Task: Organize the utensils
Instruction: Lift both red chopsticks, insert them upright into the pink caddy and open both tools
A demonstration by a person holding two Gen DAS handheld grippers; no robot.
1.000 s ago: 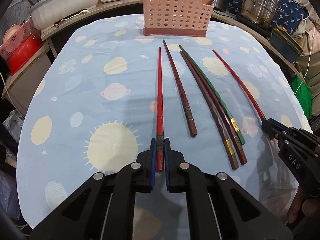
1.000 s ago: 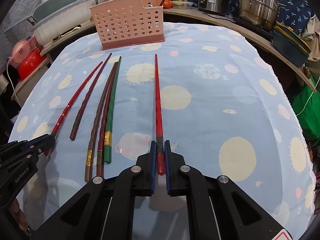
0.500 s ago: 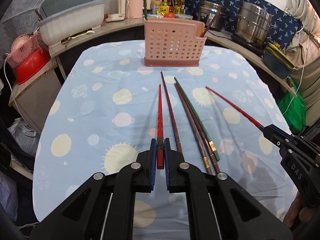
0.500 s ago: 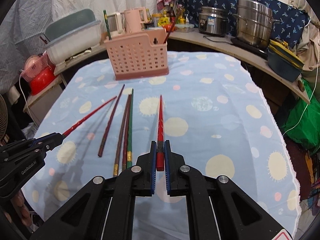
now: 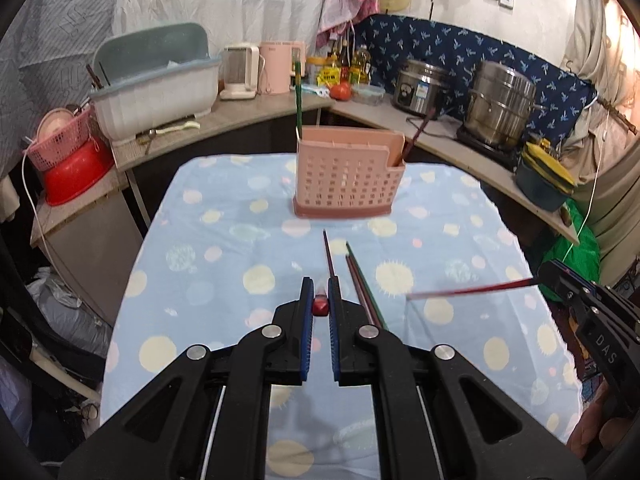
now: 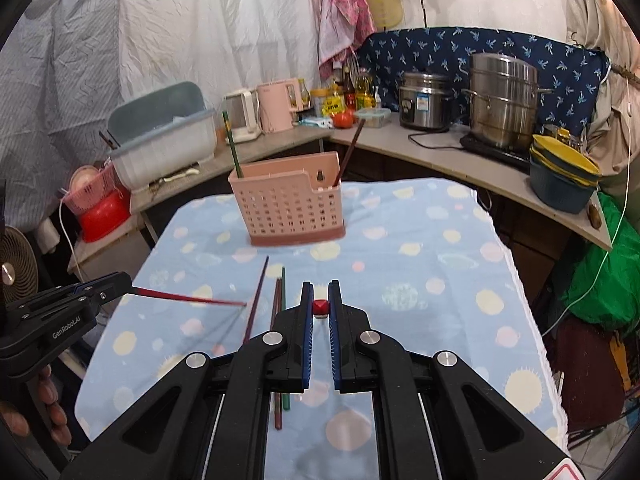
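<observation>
My left gripper (image 5: 320, 285) is shut on a red chopstick (image 5: 320, 307), seen end-on between the blue pads and held above the table. My right gripper (image 6: 320, 286) is shut on a second red chopstick (image 6: 320, 307) the same way. Each view shows the other gripper at its edge, with its chopstick sticking out sideways: the right gripper (image 5: 560, 276) and the left gripper (image 6: 108, 286). A maroon chopstick (image 5: 330, 258) and a brown, red and green bunch (image 5: 362, 280) lie on the blue cloth (image 5: 224, 248). The pink utensil basket (image 5: 346, 172) stands at the far end, with a green chopstick (image 5: 297, 96) and a brown one (image 5: 420, 132) upright in it.
A curved counter wraps the table's far side, with steel pots (image 5: 500, 108), a kettle (image 5: 276, 66) and a grey tub (image 5: 160, 92). A red basin (image 5: 76, 172) sits at the left and a green bag (image 5: 576, 252) at the right. A hand (image 6: 48, 396) holds the left gripper.
Both grippers have risen well above the table, each lifting its red chopstick off the cloth. The chopsticks now show end-on, and more of the room is in view.
</observation>
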